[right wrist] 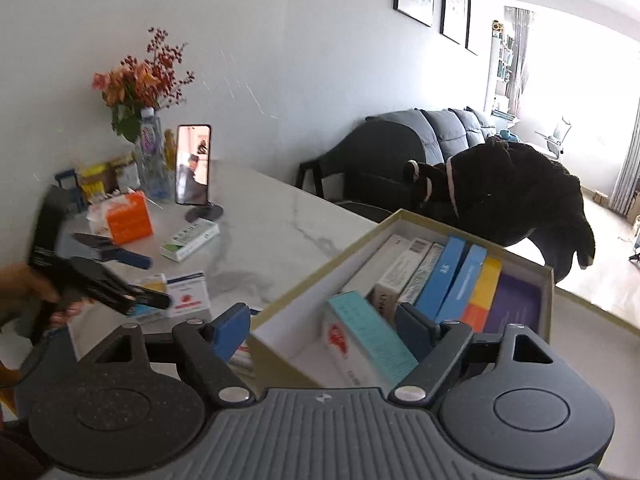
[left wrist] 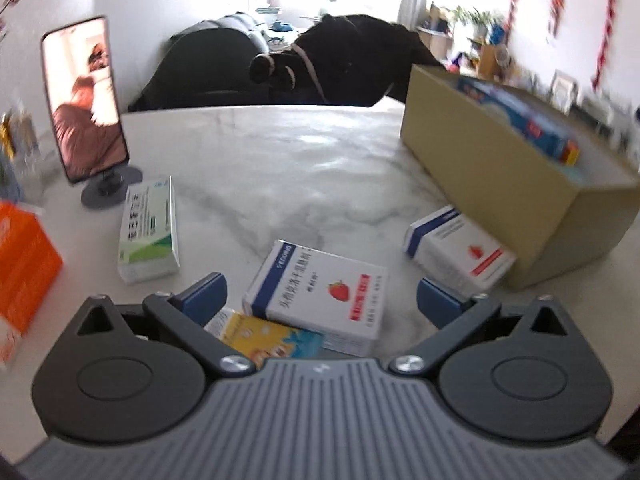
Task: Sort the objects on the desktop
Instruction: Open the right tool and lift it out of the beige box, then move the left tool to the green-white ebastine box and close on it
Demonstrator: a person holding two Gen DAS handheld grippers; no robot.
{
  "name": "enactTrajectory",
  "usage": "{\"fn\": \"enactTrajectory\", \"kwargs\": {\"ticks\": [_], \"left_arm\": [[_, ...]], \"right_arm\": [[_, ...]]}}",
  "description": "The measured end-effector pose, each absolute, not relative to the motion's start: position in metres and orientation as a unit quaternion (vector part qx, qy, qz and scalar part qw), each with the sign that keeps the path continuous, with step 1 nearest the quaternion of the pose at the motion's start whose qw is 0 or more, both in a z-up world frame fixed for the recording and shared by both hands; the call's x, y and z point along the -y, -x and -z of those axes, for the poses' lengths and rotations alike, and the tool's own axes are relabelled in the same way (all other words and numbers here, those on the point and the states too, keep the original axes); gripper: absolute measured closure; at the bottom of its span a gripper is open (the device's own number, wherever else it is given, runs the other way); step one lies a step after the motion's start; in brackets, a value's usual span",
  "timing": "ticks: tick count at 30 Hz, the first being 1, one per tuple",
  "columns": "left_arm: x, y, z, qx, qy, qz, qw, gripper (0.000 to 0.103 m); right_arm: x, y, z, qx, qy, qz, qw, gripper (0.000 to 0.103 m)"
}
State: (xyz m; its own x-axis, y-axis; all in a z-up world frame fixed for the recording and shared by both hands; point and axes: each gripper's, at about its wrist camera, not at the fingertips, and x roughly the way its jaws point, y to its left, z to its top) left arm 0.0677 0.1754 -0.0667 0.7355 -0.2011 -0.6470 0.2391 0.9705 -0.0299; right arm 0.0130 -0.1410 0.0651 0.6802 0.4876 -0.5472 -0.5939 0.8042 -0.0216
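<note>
Spread wide and empty, the left gripper (left wrist: pixel 320 296) straddles a strawberry-marked box (left wrist: pixel 320 296) lying on a yellow packet (left wrist: pixel 264 334) on the marble table (left wrist: pixel 280 176), seemingly lining up a pick. Rightward, the right gripper (right wrist: pixel 324 330), jaws parted and gripping nothing, hovers over the cardboard box (right wrist: pixel 320 276) where a teal carton (right wrist: pixel 372 340) leans loose, apparently just dropped among upright cartons.
</note>
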Motion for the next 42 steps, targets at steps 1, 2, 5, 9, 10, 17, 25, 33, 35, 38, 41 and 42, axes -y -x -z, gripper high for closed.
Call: {"fn": "enactTrajectory", "kwargs": {"ticks": [1, 2, 5, 9, 10, 17, 25, 33, 35, 38, 41, 42], "left_arm": [[-0.174, -0.07, 0.07, -0.345, -0.04, 0.119, 0.93, 0.0], [-0.174, -0.072, 0.072, -0.347, -0.046, 0.119, 0.929, 0.0], [-0.177, -0.076, 0.076, -0.354, -0.048, 0.113, 0.927, 0.0], [-0.191, -0.078, 0.072, -0.35, -0.034, 0.078, 0.933, 0.0], [-0.196, -0.079, 0.072, -0.351, -0.029, 0.067, 0.934, 0.0], [-0.227, -0.093, 0.078, -0.355, -0.024, -0.054, 0.933, 0.0], [-0.243, -0.111, 0.091, -0.371, 0.01, -0.072, 0.926, 0.001], [-0.246, -0.128, 0.096, -0.384, 0.027, -0.076, 0.92, 0.008], [-0.246, -0.131, 0.096, -0.388, 0.03, -0.074, 0.918, 0.01], [-0.246, -0.135, 0.096, -0.389, 0.029, -0.074, 0.918, 0.01], [-0.245, -0.138, 0.097, -0.389, 0.024, -0.069, 0.918, 0.011], [-0.246, -0.139, 0.097, -0.388, 0.025, -0.066, 0.919, 0.012]], "right_arm": [[0.14, -0.01, -0.063, -0.268, 0.095, -0.298, 0.911, 0.018], [0.139, -0.006, -0.061, -0.269, 0.092, -0.3, 0.911, 0.017], [0.135, 0.002, -0.055, -0.272, 0.09, -0.302, 0.909, 0.017], [0.131, 0.008, -0.049, -0.279, 0.092, -0.3, 0.908, 0.016], [0.131, 0.008, -0.049, -0.28, 0.093, -0.298, 0.908, 0.016], [0.135, 0.01, -0.044, -0.282, 0.081, -0.293, 0.91, 0.016], [0.143, 0.008, -0.044, -0.286, 0.084, -0.282, 0.912, 0.016], [0.144, 0.005, -0.043, -0.291, 0.085, -0.281, 0.911, 0.014], [0.141, 0.005, -0.043, -0.289, 0.091, -0.28, 0.911, 0.014], [0.136, 0.004, -0.044, -0.286, 0.097, -0.28, 0.911, 0.014], [0.136, 0.008, -0.047, -0.283, 0.083, -0.289, 0.911, 0.014], [0.135, 0.01, -0.048, -0.283, 0.08, -0.292, 0.91, 0.014]]}}
